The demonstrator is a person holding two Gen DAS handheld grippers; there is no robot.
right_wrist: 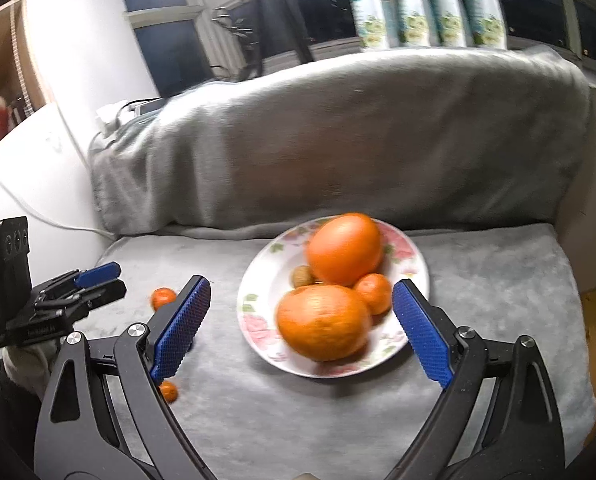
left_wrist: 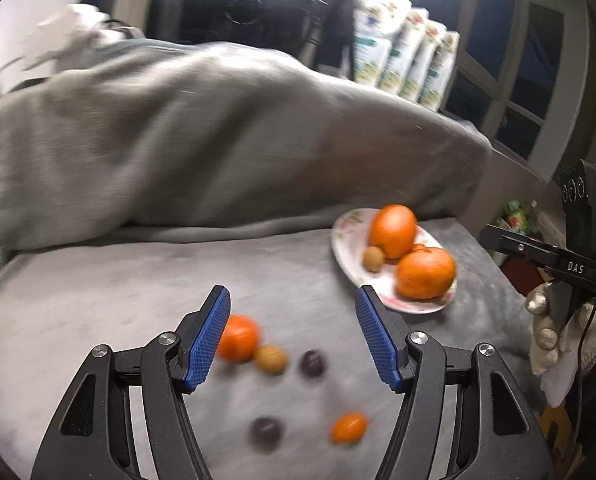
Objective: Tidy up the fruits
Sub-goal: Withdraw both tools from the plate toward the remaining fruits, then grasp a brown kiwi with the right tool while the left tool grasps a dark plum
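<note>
A floral white plate (right_wrist: 414, 268) on the grey sofa seat holds two big oranges (right_wrist: 344, 248), a small mandarin (right_wrist: 374, 293) and a brown nut-like fruit (right_wrist: 301, 276); the plate also shows in the left wrist view (left_wrist: 348, 228). My right gripper (right_wrist: 302, 320) is open and empty over the plate's near side. My left gripper (left_wrist: 293, 336) is open and empty above loose fruit: a mandarin (left_wrist: 239, 337), a tan fruit (left_wrist: 271, 359), two dark fruits (left_wrist: 313, 363), and a small orange kumquat (left_wrist: 349, 427). The left gripper appears in the right wrist view (right_wrist: 97, 274).
A grey blanket (right_wrist: 338, 136) covers the sofa back behind the seat. Packs of paper rolls (right_wrist: 426, 4) stand on the window sill. The right hand-held unit (left_wrist: 578, 248) sits at the seat's right edge. A white cable (right_wrist: 57, 220) runs along the left armrest.
</note>
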